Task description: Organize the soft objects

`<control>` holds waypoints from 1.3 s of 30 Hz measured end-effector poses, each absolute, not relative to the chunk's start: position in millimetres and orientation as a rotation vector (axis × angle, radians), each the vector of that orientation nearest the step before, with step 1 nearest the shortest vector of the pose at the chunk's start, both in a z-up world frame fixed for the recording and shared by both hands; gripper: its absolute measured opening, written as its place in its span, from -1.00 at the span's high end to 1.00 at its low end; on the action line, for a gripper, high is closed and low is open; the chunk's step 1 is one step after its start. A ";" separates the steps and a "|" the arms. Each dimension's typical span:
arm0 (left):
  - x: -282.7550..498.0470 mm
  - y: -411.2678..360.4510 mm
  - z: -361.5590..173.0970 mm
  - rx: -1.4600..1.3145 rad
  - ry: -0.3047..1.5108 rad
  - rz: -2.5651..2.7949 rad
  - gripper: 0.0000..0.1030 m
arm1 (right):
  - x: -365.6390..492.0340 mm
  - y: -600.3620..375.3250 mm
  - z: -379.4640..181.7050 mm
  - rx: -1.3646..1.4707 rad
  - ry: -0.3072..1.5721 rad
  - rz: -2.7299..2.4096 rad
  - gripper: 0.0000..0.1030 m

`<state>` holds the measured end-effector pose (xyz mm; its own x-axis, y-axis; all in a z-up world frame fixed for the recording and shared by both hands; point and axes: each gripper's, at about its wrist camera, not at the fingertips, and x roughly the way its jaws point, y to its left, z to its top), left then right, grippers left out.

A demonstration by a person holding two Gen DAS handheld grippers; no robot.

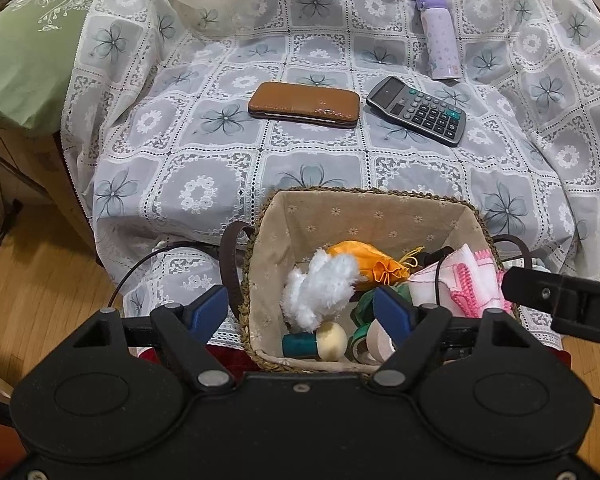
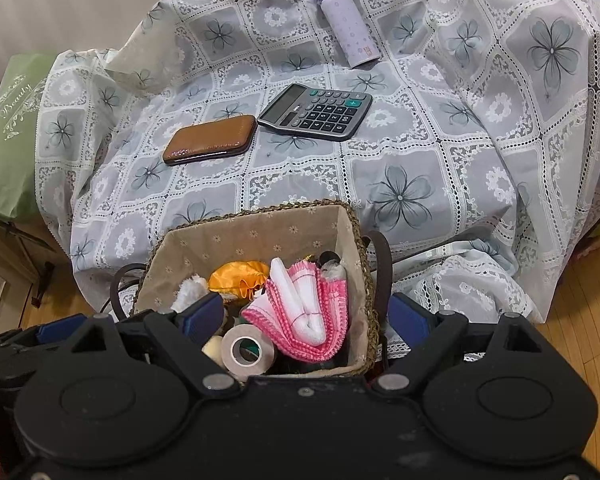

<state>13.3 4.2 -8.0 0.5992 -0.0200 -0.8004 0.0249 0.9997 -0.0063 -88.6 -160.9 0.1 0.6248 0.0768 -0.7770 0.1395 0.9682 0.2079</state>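
A woven basket [image 1: 360, 216] with a beige lining stands at the front edge of the covered table. Inside lie a white fluffy piece [image 1: 320, 288], an orange satin pouch [image 1: 364, 258], a folded pink-and-white cloth [image 1: 460, 284], tape rolls [image 1: 376, 340] and a teal-handled wooden mushroom [image 1: 316, 340]. My left gripper [image 1: 300, 312] is open, straddling the basket's left wall, with the fluffy piece lying loose between its blue pads. My right gripper [image 2: 306, 316] is open over the basket [image 2: 260, 236], and the pink cloth [image 2: 304, 312] rests untouched between its pads, beside a tape roll [image 2: 246, 350].
On the lace flower-print cloth behind the basket lie a brown leather case [image 1: 304, 106], a grey calculator [image 1: 418, 110] and a purple bottle [image 1: 440, 36] on its side. A green cushion [image 1: 24, 52] sits at the left. Wooden floor shows at both sides below.
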 end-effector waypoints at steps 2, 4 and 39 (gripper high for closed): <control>13.3 3.6 -8.2 0.006 0.928 -0.025 -0.47 | -88.5 -160.6 0.0 0.259 0.901 -0.037 -0.74; 13.3 3.8 -8.2 0.006 0.928 -0.024 -0.47 | -88.3 -160.3 0.1 0.258 0.902 -0.038 -0.74; 12.8 4.3 -10.6 0.013 0.934 -0.024 -0.48 | -90.6 -161.1 -0.4 0.230 0.911 -0.030 -0.74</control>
